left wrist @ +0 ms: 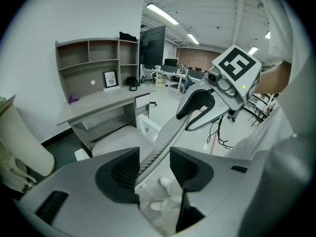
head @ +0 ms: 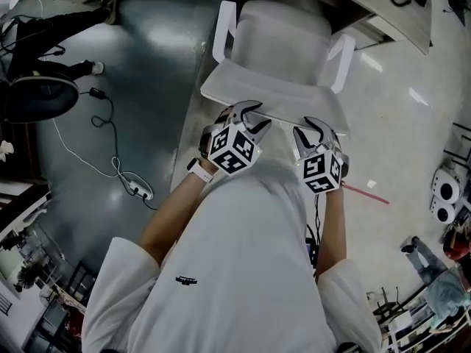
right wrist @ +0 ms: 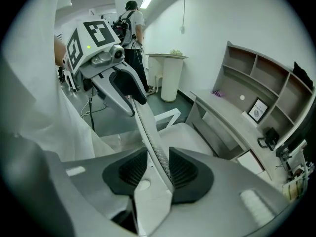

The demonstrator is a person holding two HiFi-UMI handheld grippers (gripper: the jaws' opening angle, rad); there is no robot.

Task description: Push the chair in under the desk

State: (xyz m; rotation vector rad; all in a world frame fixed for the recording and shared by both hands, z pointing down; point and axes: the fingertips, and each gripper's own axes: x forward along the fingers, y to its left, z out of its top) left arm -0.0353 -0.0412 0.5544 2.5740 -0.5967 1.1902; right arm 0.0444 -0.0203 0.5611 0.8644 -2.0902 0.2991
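No words or numbers can be read. The small framed sign point(left wrist: 110, 79) on the desk point(left wrist: 98, 102), far past the jaws, is too tiny. The dark mark point(head: 186, 280) on the person's shirt point(head: 243, 256) is blurry.

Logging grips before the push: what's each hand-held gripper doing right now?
Left hand-held gripper: open, chair backrest between its jaws.
Right hand-held gripper: shut on the chair backrest.

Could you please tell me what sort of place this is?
Most likely an office or lab workspace: a desk with shelves, a white chair before it, and rows of monitors under strip lights further back.
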